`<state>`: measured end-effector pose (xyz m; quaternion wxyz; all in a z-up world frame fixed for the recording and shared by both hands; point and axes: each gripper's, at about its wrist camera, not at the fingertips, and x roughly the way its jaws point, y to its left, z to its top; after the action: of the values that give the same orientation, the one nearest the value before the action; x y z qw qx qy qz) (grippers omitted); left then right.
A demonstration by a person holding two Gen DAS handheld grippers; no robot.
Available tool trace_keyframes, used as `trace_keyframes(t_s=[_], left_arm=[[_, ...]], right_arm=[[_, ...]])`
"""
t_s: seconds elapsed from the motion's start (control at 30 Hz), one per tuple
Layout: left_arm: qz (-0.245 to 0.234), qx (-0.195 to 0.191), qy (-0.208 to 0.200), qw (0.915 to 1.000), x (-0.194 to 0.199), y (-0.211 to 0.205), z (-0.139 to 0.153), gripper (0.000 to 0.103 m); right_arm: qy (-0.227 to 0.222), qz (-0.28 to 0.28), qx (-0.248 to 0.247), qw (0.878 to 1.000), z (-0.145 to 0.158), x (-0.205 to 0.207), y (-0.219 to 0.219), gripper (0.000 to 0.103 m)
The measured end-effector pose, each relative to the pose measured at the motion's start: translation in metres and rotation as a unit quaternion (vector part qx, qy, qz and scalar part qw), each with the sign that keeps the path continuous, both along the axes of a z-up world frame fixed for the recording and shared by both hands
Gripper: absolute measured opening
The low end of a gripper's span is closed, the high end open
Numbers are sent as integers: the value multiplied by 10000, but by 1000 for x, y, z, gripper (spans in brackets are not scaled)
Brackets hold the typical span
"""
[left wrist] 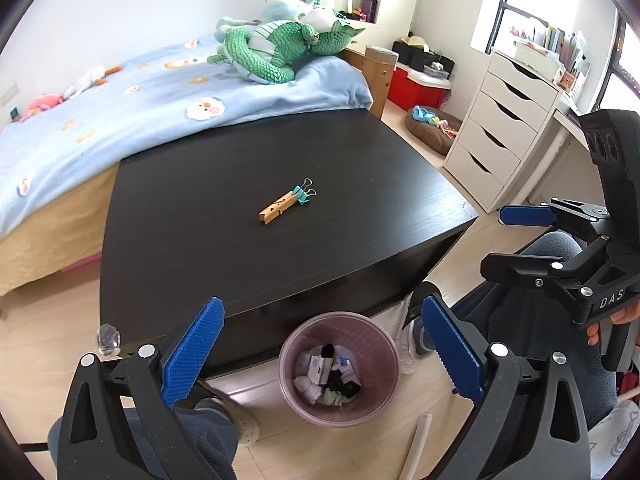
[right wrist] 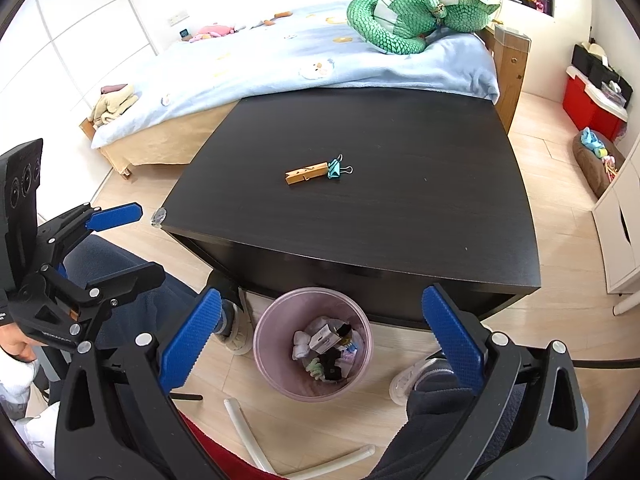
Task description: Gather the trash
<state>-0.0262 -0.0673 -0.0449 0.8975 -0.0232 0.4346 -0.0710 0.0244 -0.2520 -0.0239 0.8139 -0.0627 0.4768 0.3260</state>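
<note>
A pink waste bin (left wrist: 338, 368) (right wrist: 313, 342) stands on the floor at the near edge of a black table (left wrist: 280, 240) (right wrist: 380, 208); it holds crumpled paper, a small white box and dark scraps. A wooden clothespin (left wrist: 278, 208) (right wrist: 306, 173) and a teal binder clip (left wrist: 302, 194) (right wrist: 334, 169) lie touching in the middle of the table. My left gripper (left wrist: 320, 344) is open and empty above the bin; it also shows at the left of the right wrist view (right wrist: 116, 240). My right gripper (right wrist: 320, 336) is open and empty above the bin; it also shows in the left wrist view (left wrist: 516, 236).
A bed (left wrist: 120, 112) with a blue blanket and a green plush dragon (left wrist: 280, 48) stands behind the table. White drawers (left wrist: 500, 128) stand on the right. The person's legs and shoes (right wrist: 416, 380) flank the bin. A white tube (right wrist: 248, 432) lies on the floor.
</note>
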Motion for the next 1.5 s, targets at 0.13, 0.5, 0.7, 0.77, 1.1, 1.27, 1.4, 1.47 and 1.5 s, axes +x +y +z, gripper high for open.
trace_keyframes(t_s=[0.13, 0.5, 0.7, 0.77, 1.1, 1.27, 1.4, 1.47, 1.5], left_arm=[[63, -65, 54, 9999, 0, 4, -2, 95], [201, -174, 36, 9996, 6, 16, -3, 95], [242, -131, 22, 9996, 10, 20, -3, 95], [264, -122, 11, 9996, 12, 22, -2, 95], [300, -144, -19, 9994, 23, 29, 1, 95], [298, -156, 4, 9994, 25, 30, 0, 95], [333, -188, 34, 9993, 29, 34, -2, 95], [351, -204, 64, 9992, 30, 35, -3, 95], [355, -211, 73, 9991, 30, 36, -4, 95]], right_arm=[[30, 10, -9, 10000, -1, 1, 2, 99], [95, 137, 20, 9999, 1, 18, 17, 99], [272, 168, -13, 9995, -1, 45, 30, 99], [291, 169, 6, 9994, 0, 54, 35, 99], [371, 319, 44, 9988, 4, 115, 66, 99], [717, 327, 49, 9969, -9, 149, 84, 99], [1077, 352, 21, 9936, -28, 172, 98, 99], [1235, 388, 16, 9916, -39, 181, 105, 99], [1327, 392, 38, 9904, -44, 186, 107, 99]])
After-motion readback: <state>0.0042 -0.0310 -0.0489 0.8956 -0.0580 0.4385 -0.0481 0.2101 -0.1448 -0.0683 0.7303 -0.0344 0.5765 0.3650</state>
